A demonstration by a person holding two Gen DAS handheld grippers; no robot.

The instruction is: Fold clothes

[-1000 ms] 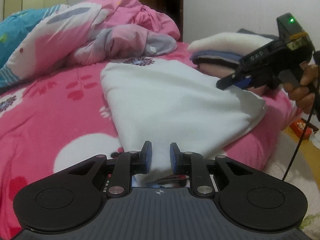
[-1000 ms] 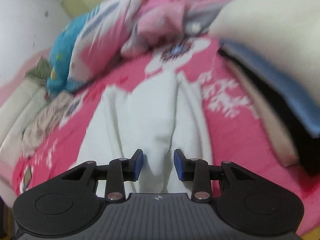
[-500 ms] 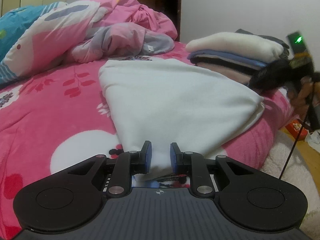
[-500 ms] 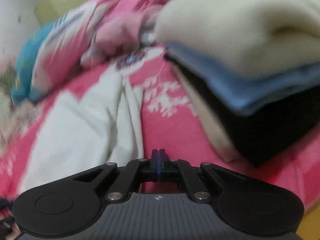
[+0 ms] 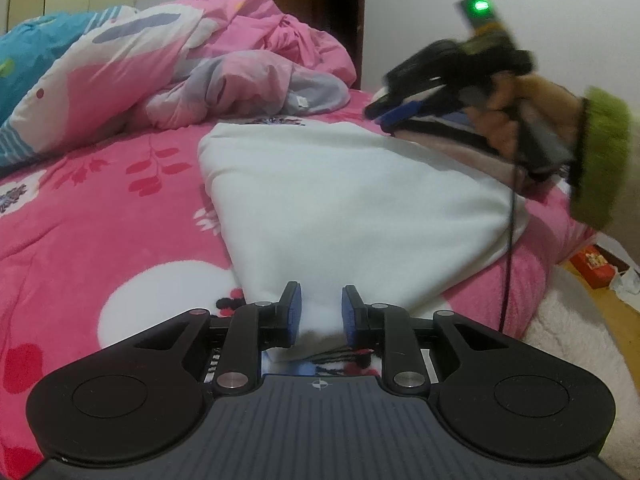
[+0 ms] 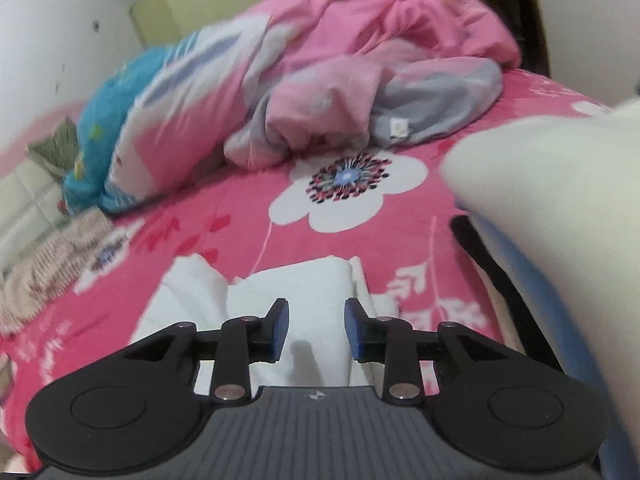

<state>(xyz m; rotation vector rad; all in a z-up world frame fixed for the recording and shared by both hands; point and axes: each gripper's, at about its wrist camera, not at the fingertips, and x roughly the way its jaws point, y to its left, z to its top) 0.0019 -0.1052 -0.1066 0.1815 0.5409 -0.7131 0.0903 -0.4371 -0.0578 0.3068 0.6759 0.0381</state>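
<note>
Pink floral bed (image 5: 100, 216), white folded garment (image 5: 340, 208) lying flat on it beside a stack of folded clothes (image 6: 560, 184). Left tool (image 5: 320, 312) clamped on garment's near corner. Right tool (image 6: 316, 324) (blurred) just opened, jaws apart, nothing between, above garment.

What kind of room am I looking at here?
Most likely a bedroom. A bed with a pink flowered cover fills the view, a rumpled quilt is heaped at its far end, and folded clothes are stacked beside a white garment.
</note>
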